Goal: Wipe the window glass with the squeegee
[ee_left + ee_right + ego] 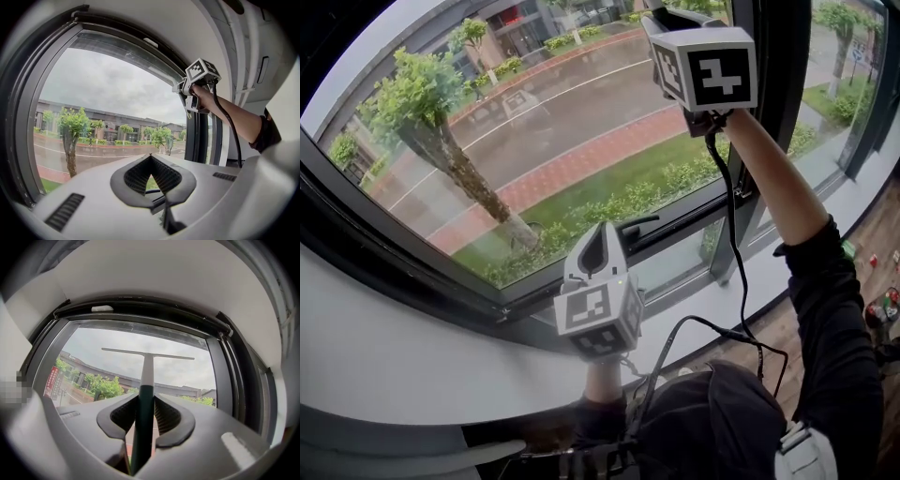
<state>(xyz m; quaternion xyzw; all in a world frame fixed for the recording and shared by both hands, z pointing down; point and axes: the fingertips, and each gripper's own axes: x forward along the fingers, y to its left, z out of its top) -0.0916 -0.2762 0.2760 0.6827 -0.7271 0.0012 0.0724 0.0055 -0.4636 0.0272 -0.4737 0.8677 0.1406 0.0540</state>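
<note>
The squeegee (146,363) has a dark green handle, a pale shaft and a thin T-shaped blade, which lies across the upper part of the window glass (108,366). My right gripper (143,414) is shut on the green handle. In the head view it is raised high at the top right (667,17), in front of the glass (534,122), and the squeegee is out of frame there. My left gripper (598,251) sits low, near the bottom of the pane, pointing at the glass. Its jaws (151,161) are shut with nothing between them. From the left gripper view, the right gripper (187,90) shows high near the frame.
A black window frame (769,112) with a vertical post stands just right of the raised arm. A black window handle (637,225) juts out beside the left gripper. The white sill (412,347) runs below the glass. A cable (733,244) hangs from the right gripper.
</note>
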